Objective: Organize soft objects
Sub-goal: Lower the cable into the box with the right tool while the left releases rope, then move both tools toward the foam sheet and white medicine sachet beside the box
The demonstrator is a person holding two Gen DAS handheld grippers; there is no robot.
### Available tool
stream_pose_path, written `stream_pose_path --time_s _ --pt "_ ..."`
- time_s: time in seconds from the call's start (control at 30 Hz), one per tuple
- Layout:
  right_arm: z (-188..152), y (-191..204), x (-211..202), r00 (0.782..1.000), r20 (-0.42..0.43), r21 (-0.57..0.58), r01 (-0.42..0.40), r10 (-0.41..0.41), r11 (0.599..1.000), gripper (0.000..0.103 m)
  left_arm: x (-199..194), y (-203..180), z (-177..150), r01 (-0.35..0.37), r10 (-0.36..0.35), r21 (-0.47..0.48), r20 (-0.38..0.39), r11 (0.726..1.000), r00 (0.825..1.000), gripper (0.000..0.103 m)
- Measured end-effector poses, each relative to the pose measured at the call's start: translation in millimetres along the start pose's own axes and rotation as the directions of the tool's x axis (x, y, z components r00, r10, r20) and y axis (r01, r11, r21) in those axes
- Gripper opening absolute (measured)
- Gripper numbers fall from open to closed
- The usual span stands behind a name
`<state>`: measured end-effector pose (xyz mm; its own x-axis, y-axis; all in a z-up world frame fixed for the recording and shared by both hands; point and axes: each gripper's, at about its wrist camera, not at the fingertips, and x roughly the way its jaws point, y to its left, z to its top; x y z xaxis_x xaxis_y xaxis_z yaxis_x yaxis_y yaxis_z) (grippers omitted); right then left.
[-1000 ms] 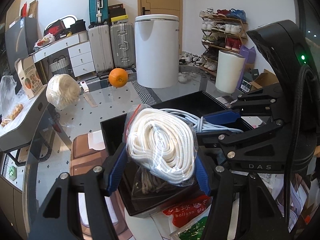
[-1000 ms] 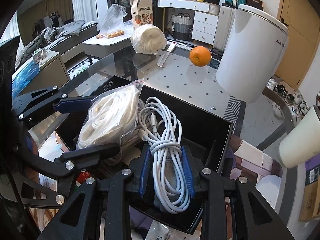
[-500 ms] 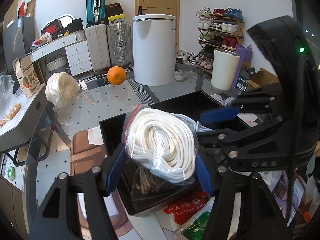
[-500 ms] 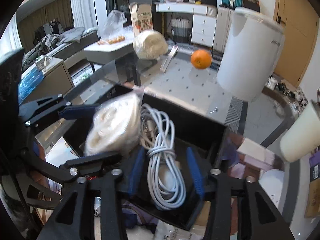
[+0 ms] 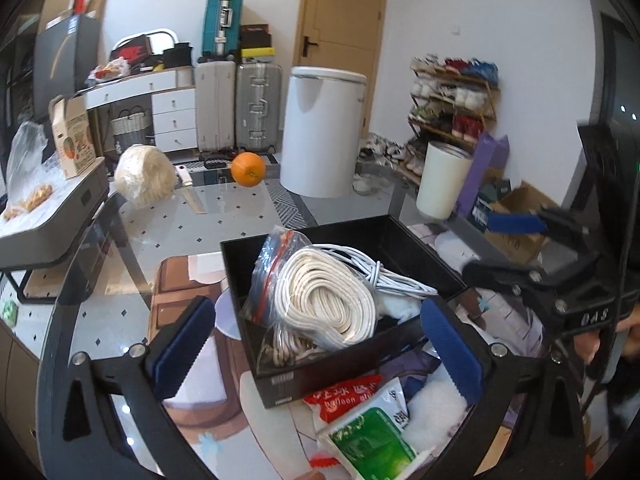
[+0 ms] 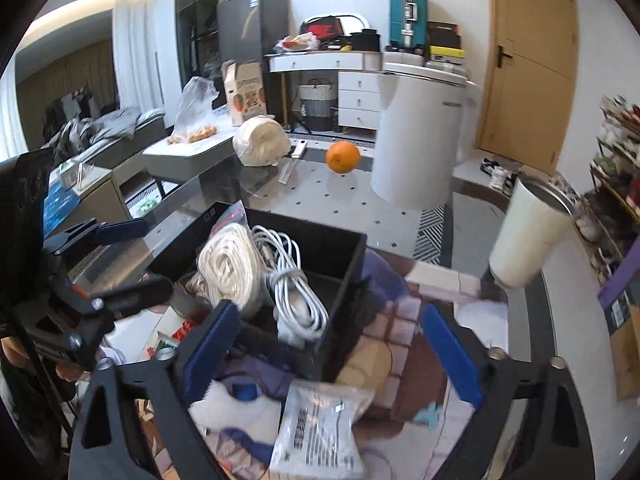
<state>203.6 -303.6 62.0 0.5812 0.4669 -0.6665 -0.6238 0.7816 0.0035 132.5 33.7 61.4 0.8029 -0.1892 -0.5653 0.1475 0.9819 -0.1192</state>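
Both grippers [image 5: 316,344] [image 6: 332,340] just opened, probably off rope bag [image 5: 320,296].

Black box [image 5: 416,248] crowded with coils, far glass tabletop [image 5: 240,224] mostly open

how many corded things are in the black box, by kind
bagged coil of white rope: 1
bundle of white charging cable: 1
bagged brownish cord underneath: 1
total in the black plastic box: 3
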Motion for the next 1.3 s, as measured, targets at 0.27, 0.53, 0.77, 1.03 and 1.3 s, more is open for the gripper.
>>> stream_pose_path --time_s 0.27,0.53,0.77,1.03,1.3 --pt "-33 -7 -16 1.000 -0.021 0.060 0.024 -0.022 0.998 0.102 -26 -11 -18 -0.040 0.040 -0.002 0.030 0.999 0.999 0.103" --pt "-52 -8 -13 0.997 -0.053 0.013 0.062 -0.061 0.998 0.102 -40 -18 -42 -0.069 0.069 -0.024 0.019 0.997 0.997 0.103" --pt "-61 -18 -5 0.993 -0.106 0.028 0.050 -0.046 0.998 0.102 -33 -21 -62 -0.094 0.093 -0.025 -0.030 0.995 0.995 0.103" --pt "-68 -25 6 0.987 -0.153 0.036 0.044 -0.038 0.998 0.102 -19 -24 -74 -0.119 0.117 -0.019 -0.093 0.993 0.989 0.103" --pt "-72 -29 11 0.984 -0.174 0.052 0.045 -0.035 0.998 0.102 -14 -31 -77 -0.117 0.117 0.008 -0.119 0.993 0.986 0.103"
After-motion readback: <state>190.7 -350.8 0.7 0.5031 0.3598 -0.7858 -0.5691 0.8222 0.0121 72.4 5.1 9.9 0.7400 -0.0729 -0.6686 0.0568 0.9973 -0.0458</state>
